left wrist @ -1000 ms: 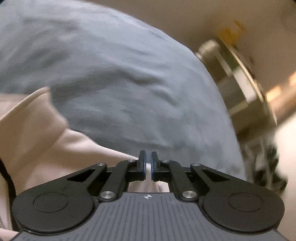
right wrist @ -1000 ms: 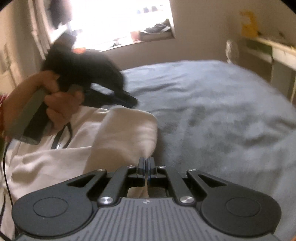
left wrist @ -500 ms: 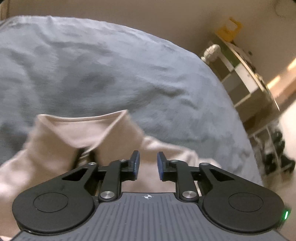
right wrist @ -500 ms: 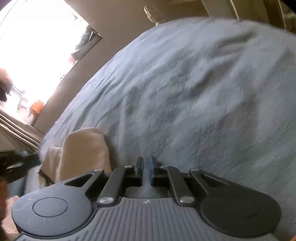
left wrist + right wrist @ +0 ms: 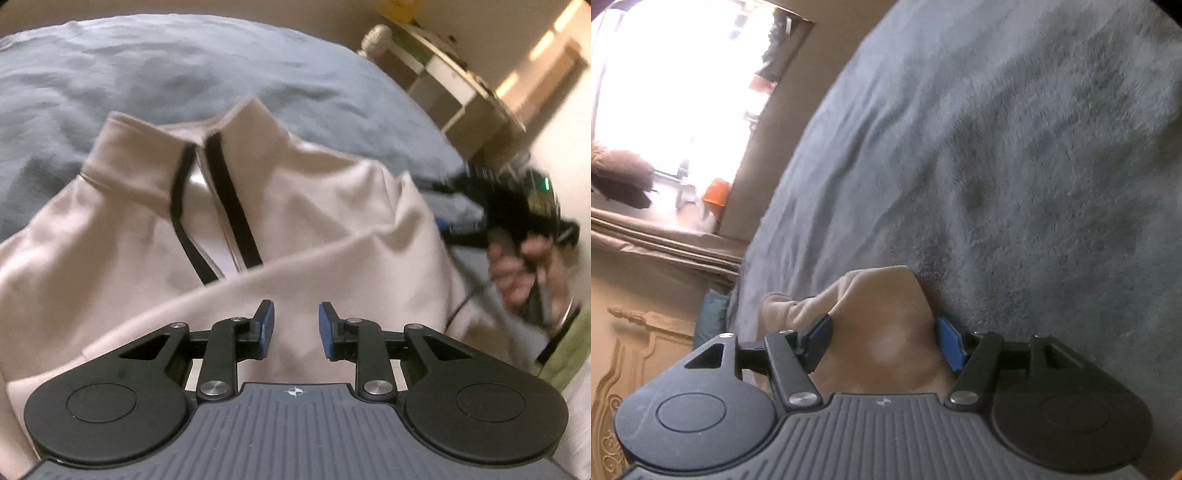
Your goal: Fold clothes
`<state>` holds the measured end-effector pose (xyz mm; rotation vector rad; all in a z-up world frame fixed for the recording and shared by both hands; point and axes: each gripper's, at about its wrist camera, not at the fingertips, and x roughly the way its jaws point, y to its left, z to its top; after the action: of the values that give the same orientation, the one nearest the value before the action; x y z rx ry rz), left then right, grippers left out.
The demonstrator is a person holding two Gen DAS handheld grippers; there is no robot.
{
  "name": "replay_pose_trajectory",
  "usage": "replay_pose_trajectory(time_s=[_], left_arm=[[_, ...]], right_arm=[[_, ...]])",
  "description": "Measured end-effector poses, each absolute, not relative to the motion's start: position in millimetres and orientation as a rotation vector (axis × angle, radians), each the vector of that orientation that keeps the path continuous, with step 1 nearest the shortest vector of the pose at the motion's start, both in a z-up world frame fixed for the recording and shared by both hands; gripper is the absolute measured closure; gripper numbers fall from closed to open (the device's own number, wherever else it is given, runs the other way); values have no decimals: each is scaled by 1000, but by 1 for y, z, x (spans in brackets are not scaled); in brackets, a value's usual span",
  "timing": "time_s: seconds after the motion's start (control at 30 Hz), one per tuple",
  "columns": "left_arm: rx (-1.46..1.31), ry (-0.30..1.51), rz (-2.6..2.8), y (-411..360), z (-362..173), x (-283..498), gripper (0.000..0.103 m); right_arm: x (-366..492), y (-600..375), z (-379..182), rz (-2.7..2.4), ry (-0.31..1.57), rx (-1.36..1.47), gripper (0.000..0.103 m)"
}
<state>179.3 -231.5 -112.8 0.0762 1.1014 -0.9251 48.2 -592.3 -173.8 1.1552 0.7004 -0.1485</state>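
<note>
A cream, soft-knit zip-neck pullover with a stand-up collar and black zipper tape [image 5: 303, 206] lies face up on a blue-grey plush bed cover [image 5: 155, 81], its collar pointing toward the far side of the bed and its zip undone partway down the chest. One sleeve [image 5: 258, 295] lies folded diagonally across the pullover's front, below the open zip, which suggests the first fold is in place; the second sleeve and the folds of the body appear yet to be made, though the lower half of the garment is hidden beneath the tool.

The left gripper [image 5: 293, 328] hovers over that folded sleeve with its blue-padded jaws parted only a little and nothing pinched between them. Off the pullover's right shoulder, a person's hand [image 5: 524, 280] carries the blurred black body of the other tool.

Seen from its own camera, the right gripper [image 5: 882, 341] has its jaws opening, with a rounded bunch of the cream fabric [image 5: 882, 321] sitting between them; the pads look clear of the cloth or barely grazing it, so the fabric seems released rather than held.

Beyond the pullover, past the bed's edge, stands a pale wooden shelf unit [image 5: 454, 88]. In the right-hand view a sunlit window [image 5: 676, 110] glares beyond the bed cover.
</note>
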Motion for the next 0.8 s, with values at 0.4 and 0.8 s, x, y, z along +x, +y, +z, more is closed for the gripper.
replay_pose_trajectory(time_s=[0.4, 0.8], left_arm=[[184, 978, -853, -227, -136, 161, 77], [234, 916, -816, -218, -136, 156, 77]], right_arm=[[25, -574, -154, -290, 571, 850, 99], [19, -609, -173, -541, 555, 1000, 95]])
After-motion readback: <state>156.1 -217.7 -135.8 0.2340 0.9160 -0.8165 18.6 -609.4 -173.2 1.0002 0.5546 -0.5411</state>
